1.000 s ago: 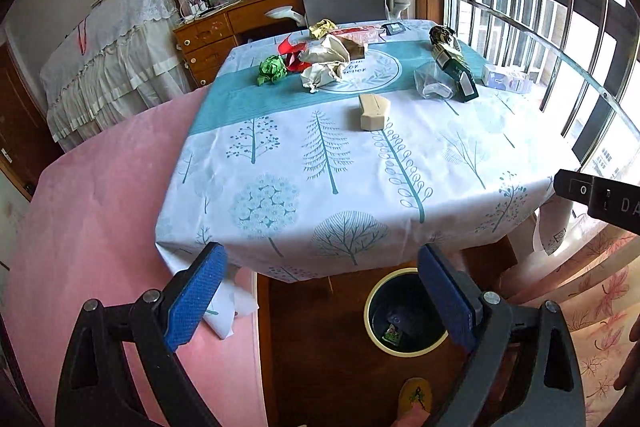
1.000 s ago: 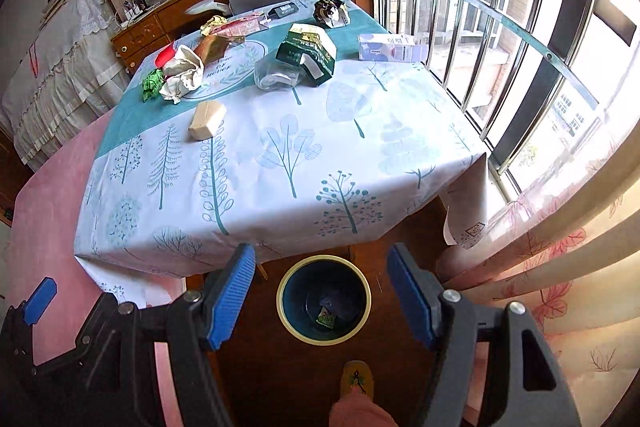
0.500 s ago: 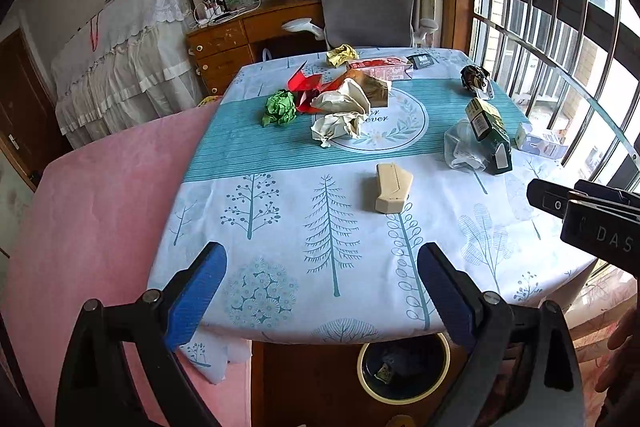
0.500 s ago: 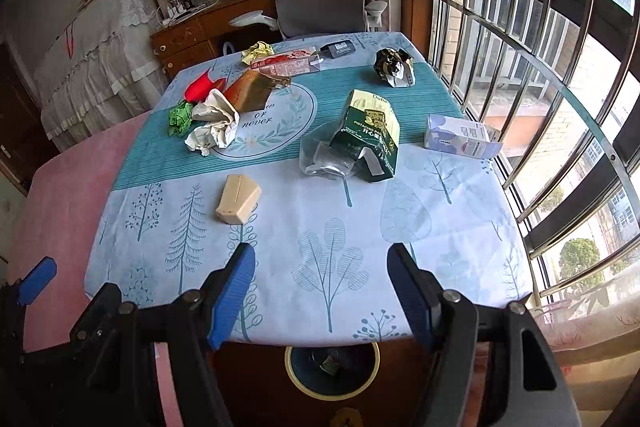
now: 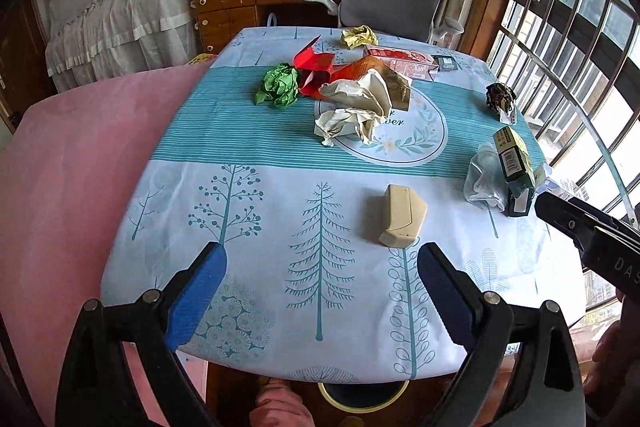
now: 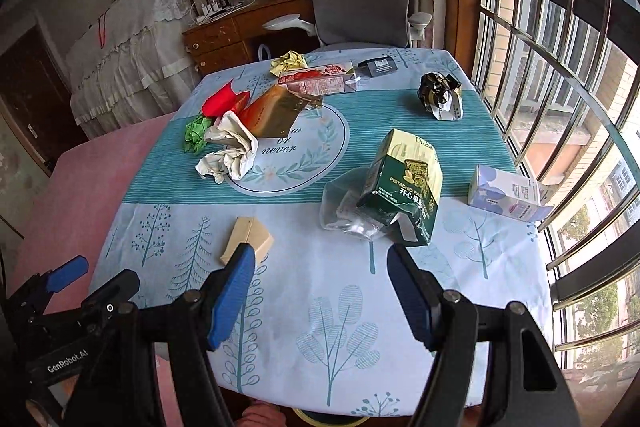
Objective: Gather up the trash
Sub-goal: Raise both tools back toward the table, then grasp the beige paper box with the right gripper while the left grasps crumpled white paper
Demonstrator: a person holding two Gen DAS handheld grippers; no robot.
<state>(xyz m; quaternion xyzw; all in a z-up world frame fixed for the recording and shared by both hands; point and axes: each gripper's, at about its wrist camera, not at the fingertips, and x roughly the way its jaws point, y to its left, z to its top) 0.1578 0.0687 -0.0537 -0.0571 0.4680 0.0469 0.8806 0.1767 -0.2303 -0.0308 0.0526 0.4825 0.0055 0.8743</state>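
Both of your grippers hang above the near edge of the desk [image 5: 248, 155], and nothing is collected at this moment. The left gripper [image 5: 322, 293] has its fingers wide apart and empty; the right gripper [image 6: 320, 293] also has its fingers spread, with nothing between them.

The trash lies all over the cloth. In the left view, the beige box [image 5: 400, 217] is nearest, just past your right finger at about 1 o'clock. The white crumpled paper [image 5: 354, 111] sits at 12 o'clock in the middle, with the green paper ball [image 5: 280, 85] at 11 o'clock beside the red wrapper [image 5: 314, 65]. In the right view, the green pistachio carton [image 6: 408, 187] leans on a clear plastic bag [image 6: 348, 209] at 12 o'clock, close in front, and the pale blue box [image 6: 510, 195] is at 2 o'clock near the window side. The bin [image 5: 362, 393] shows only its rim under the desk edge at 6 o'clock.

I think you should take the nearest pieces first. Come down over the beige box with the fingers across its narrow side. For the carton, close on the carton body only, not the bag, because the bag can slip.
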